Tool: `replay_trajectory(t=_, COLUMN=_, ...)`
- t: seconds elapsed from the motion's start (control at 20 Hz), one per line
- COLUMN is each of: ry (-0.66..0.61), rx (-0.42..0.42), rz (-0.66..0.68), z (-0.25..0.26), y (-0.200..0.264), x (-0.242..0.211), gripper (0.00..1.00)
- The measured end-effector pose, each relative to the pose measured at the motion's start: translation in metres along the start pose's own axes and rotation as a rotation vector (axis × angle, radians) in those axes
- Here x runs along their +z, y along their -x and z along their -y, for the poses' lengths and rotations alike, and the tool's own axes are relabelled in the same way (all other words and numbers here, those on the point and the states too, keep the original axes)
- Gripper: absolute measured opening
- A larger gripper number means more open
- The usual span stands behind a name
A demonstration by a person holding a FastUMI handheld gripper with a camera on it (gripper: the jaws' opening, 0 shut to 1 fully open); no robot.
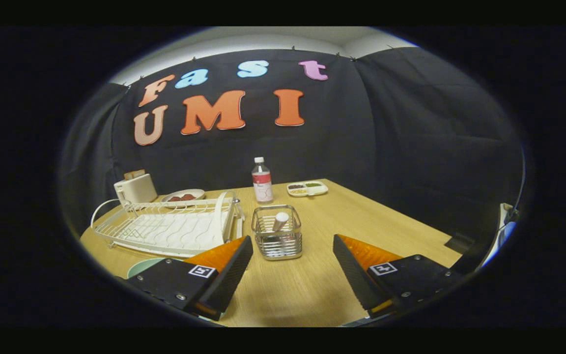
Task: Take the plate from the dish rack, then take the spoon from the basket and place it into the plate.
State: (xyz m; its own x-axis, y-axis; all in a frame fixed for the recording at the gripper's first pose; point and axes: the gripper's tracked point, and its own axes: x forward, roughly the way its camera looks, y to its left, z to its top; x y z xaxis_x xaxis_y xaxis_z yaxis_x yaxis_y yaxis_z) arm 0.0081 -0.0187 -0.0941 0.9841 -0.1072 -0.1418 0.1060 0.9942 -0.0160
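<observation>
The gripper [293, 255] is spread wide, holding nothing. The spoon [280, 221] stands in the basket [277, 241] just ahead; the plate [144, 266], apparently, lies beside the dish rack [165, 228]. Risk: fingers snagging the basket and toppling it.

- Table [322, 285] is showing pale wood grain, matt, smooth.
- Basket [277, 239] is gleaming as polished metal wire.
- Rack [165, 228] is looking like white coated wire over a ribbed plastic tray.
- Bottle [262, 181] is reading as clear glossy plastic.
- Toaster [135, 190] is appearing smooth, white, plastic.
- Wall [410, 147] is hanging as matt black cloth.
- Gripper [293, 255], fingers spread apart, is gripping nothing.
</observation>
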Motion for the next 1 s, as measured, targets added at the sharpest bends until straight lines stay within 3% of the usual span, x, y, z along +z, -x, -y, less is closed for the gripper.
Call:
replay_trajectory(t=0.25, ry=0.026, rx=0.056, rz=0.049, z=-0.008, y=-0.023, x=0.008, gripper=0.93)
replay_trajectory(t=0.45, ry=0.039, rx=0.084, rz=0.054, z=-0.015, y=-0.04, x=0.006, gripper=0.71)
replay_trajectory(t=0.8, ry=0.033, rx=0.157, rz=0.058, z=-0.035, y=-0.049, x=0.002, gripper=0.14)
replay_trajectory(t=1.0, ry=0.076, rx=0.134, rz=0.066, z=-0.033, y=-0.051, x=0.004, gripper=0.13)
